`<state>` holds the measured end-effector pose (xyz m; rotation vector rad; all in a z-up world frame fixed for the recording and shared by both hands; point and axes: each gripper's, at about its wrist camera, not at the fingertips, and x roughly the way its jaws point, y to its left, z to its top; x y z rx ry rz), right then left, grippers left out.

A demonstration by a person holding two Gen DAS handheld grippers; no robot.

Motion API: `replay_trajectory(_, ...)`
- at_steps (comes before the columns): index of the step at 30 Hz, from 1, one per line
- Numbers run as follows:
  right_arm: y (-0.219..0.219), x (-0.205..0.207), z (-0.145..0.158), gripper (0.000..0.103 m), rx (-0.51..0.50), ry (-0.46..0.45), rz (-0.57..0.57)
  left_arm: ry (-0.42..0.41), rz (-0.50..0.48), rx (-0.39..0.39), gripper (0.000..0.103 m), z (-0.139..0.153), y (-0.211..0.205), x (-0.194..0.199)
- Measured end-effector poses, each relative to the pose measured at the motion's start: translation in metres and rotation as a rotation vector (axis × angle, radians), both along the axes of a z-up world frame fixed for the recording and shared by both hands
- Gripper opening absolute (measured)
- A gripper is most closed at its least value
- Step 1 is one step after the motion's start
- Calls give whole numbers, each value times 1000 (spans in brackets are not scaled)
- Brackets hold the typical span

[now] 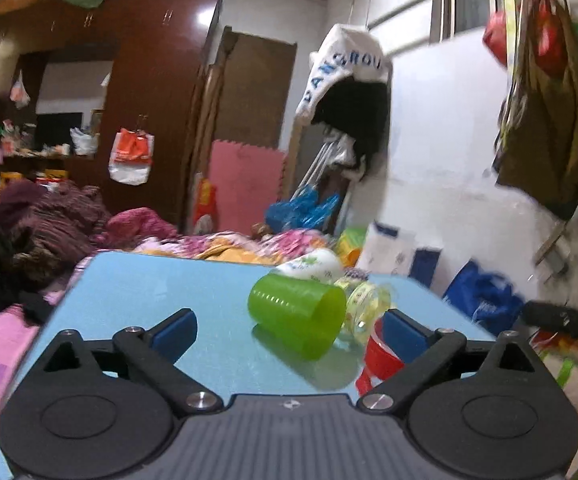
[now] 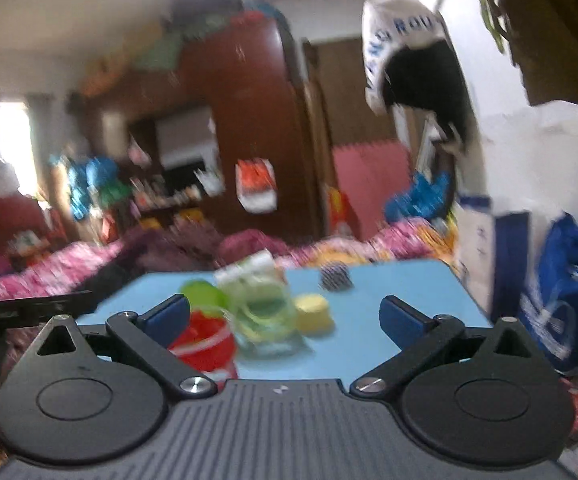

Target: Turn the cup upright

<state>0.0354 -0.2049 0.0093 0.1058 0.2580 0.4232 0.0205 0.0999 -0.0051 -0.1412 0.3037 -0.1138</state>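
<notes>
A translucent lime-green ribbed plastic cup (image 1: 299, 316) lies on its side on the light-blue tabletop (image 1: 149, 288), between the wide-spread blue pads of the left gripper (image 1: 289, 330), which holds nothing. Just beside the cup are a clear patterned glass jar (image 1: 365, 306) and a red plastic cup (image 1: 379, 354). The right gripper (image 2: 287, 316) is likewise wide open and empty, a small yellow cup (image 2: 315, 314) sitting upside down ahead of it

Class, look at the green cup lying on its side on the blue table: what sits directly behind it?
Behind the green cup lie a clear glass jar on its side and a white printed cup. The green cup covers the jar's near end, so contact there cannot be seen.
</notes>
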Motion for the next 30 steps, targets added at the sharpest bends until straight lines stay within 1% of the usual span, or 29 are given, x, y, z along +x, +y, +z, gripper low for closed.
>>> replay_trajectory(1,-1,-4,0,102,-8,0,-10,8,19,16,100,4,-5,-3)
replay_trajectory(3,-3,-14,0,102,-28,-6,-22,5,7,45,100,11,-14,-16)
replay_trajectory(6,1,-23,-4,102,-104,39,3,36,-10,73,100,19,-31,-28)
replay_trajectory(7,-1,-22,0,102,-107,53,21,49,-16,80,100,19,-36,-30)
replay_trajectory(9,0,-20,-2,102,-97,82,45,69,-18,104,100,20,-48,-32)
replay_trajectory(13,0,-10,-10,102,-96,123,38,107,17,184,100,16,-70,-32)
replay_trajectory(17,0,-1,-18,102,-85,156,34,117,23,193,100,15,-76,-33)
replay_trajectory(21,-6,-5,-19,102,-65,174,38,122,36,219,100,15,-82,-33)
replay_trajectory(23,-6,-6,-18,102,-78,172,36,129,43,231,100,14,-83,-32)
replay_trajectory(30,-6,-9,-15,102,-88,156,43,158,57,229,100,9,-82,-26)
